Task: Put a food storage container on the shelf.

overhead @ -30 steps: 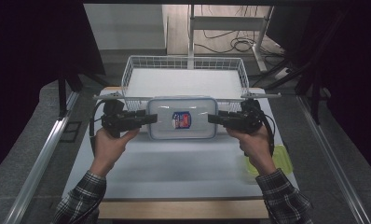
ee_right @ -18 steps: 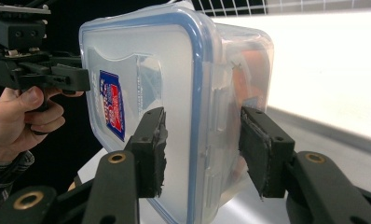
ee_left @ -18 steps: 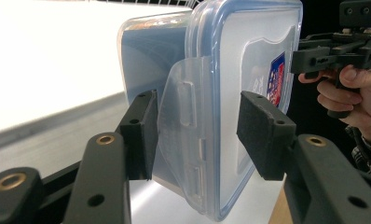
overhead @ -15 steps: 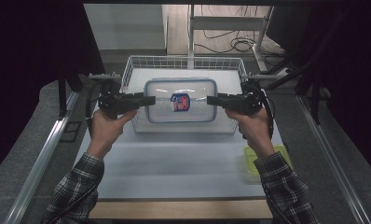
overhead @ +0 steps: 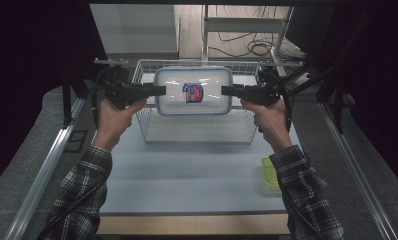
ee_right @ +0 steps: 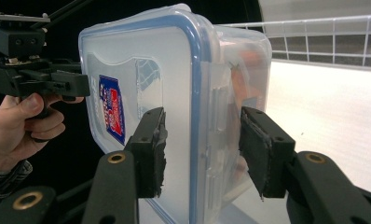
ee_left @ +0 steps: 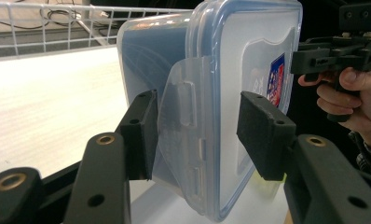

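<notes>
A white table (overhead: 187,170) carries a wire basket (overhead: 146,116) near its far edge, seen from the high view. Above the basket hangs a clear plastic container (overhead: 193,91) with a blue-rimmed lid, held off the table between the two grippers. Its long axis runs across the table, from one gripper to the other, and the lid faces up toward the overhead camera, with a small red-and-blue label (overhead: 193,93) near its middle.

The left gripper (overhead: 159,90) grasps the container's left short end: in the left gripper view one pad (ee_left: 144,135) presses the underside by the hinged lid clip and the other (ee_left: 263,133) lies on the lid. The right gripper (overhead: 226,90) clamps the opposite short end the same way, one pad (ee_right: 153,149) on the lid and the other (ee_right: 263,149) on the base. Something orange-brown appears to sit inside the container in the right gripper view, though the cloudy wall makes it hard to tell what.

The person's hands, in plaid sleeves (overhead: 82,195), reach in from the near edge. A small yellow-green lidded box (overhead: 269,171) sits at the table's near right, well apart from the basket.
</notes>
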The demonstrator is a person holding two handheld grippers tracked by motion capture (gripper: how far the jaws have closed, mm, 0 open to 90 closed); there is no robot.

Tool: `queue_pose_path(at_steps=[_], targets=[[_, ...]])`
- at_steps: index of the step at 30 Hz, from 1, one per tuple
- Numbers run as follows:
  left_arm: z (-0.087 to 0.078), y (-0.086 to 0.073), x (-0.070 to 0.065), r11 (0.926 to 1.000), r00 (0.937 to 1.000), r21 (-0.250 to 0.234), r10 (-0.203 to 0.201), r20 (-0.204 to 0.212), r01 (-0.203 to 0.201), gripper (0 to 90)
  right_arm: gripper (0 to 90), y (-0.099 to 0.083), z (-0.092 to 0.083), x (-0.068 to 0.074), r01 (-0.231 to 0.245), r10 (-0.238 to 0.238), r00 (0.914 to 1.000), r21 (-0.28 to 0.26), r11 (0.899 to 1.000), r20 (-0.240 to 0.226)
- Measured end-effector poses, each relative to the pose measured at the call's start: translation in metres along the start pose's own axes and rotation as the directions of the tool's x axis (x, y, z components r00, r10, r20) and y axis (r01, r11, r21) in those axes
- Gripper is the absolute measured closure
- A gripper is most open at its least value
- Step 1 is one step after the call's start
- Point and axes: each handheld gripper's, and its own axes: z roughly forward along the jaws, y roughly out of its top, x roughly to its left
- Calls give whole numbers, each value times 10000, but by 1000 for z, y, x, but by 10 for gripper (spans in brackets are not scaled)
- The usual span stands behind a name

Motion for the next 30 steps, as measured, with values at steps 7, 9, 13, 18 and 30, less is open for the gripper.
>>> queue_pose_path(at_steps=[7, 9, 13, 18, 30], targets=[[5, 11, 8, 9999, 9999, -102, -110, -90, 109, 495, 515, 11, 7, -8, -96, 96, 9999, -59, 9999, -34], [8, 13, 10, 9997, 9997, -119, -195, -115, 193, 494, 514, 13, 9, -12, -187, 187, 9998, -88, 9998, -64], [14, 15, 15, 9995, 9995, -52, -302, -124, 301, 494, 513, 14, 12, -19, -350, 349, 9994, -117, 9993, -43], [23, 14, 21, 9988, 9988, -53, -480, -99, 479, 491, 510, 14, 15, -28, -556, 556, 9984, -56, 9984, 61], [32, 12, 21, 9996, 9988, -219, -197, -450, 187, 469, 489, 13, 17, -34, -353, 357, 9982, -93, 9993, 475]])
